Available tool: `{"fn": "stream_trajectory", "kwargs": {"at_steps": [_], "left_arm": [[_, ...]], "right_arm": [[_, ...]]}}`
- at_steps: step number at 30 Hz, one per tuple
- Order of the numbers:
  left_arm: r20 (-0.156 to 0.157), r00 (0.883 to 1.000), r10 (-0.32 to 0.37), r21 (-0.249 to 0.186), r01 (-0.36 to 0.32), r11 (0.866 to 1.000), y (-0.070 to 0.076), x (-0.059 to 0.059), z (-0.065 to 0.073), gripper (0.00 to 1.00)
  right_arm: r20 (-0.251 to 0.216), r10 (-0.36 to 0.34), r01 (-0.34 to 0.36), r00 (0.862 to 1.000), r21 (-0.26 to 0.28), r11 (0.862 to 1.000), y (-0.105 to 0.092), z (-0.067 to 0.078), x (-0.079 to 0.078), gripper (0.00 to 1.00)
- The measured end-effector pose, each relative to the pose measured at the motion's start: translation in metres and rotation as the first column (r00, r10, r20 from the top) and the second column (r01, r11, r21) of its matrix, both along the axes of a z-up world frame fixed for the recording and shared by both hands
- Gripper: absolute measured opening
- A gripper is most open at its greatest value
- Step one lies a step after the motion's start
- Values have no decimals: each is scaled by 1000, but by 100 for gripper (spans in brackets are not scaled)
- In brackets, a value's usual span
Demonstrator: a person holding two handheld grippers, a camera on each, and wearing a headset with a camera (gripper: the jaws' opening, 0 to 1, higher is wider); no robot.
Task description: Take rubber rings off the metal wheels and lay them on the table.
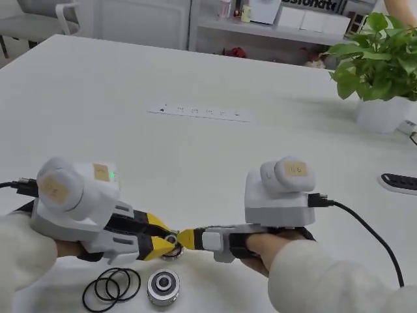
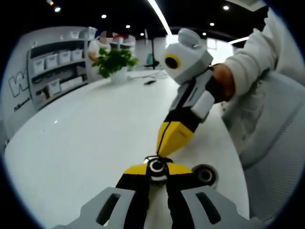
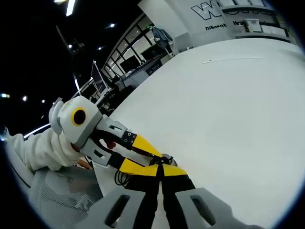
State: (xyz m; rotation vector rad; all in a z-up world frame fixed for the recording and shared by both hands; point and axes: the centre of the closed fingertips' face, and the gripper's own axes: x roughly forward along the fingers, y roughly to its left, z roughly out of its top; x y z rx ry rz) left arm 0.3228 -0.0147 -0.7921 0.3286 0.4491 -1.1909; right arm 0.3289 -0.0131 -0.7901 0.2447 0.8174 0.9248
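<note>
My left gripper [image 1: 168, 240] is shut on a small metal wheel [image 2: 156, 167], its yellow fingertips [image 2: 136, 170] on either side of it. My right gripper [image 1: 184, 238] meets it tip to tip from the right. Its jaws are shut on the black rubber ring [image 2: 157, 158] at the wheel's top edge. In the right gripper view my right gripper [image 3: 162, 168] is pinched together against the left one's yellow jaws. Several loose black rings [image 1: 111, 287] lie on the white table [image 1: 195, 163] near its front edge, beside a bare metal wheel [image 1: 163, 287].
A white power strip [image 1: 197, 112] lies mid-table. A potted plant [image 1: 378, 65] stands at the far right, with a black device [image 1: 399, 182] near the right edge. The right gripper's cable [image 1: 371, 235] trails off to the right. Shelves stand behind the table.
</note>
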Motion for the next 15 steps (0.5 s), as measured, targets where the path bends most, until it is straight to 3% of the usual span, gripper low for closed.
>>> {"fn": "stream_trajectory", "kwargs": {"at_steps": [12,15], "left_arm": [[-3,1000,3,1,-3,1000,0,1,0,13],[-2,1000,4,1,-4,1000,0,1,0,13]], "right_arm": [[20,21,-21,1000,-8,1000,2,3,-1,0],[22,35,-35,999,11,999,6,6,-3,0]]}}
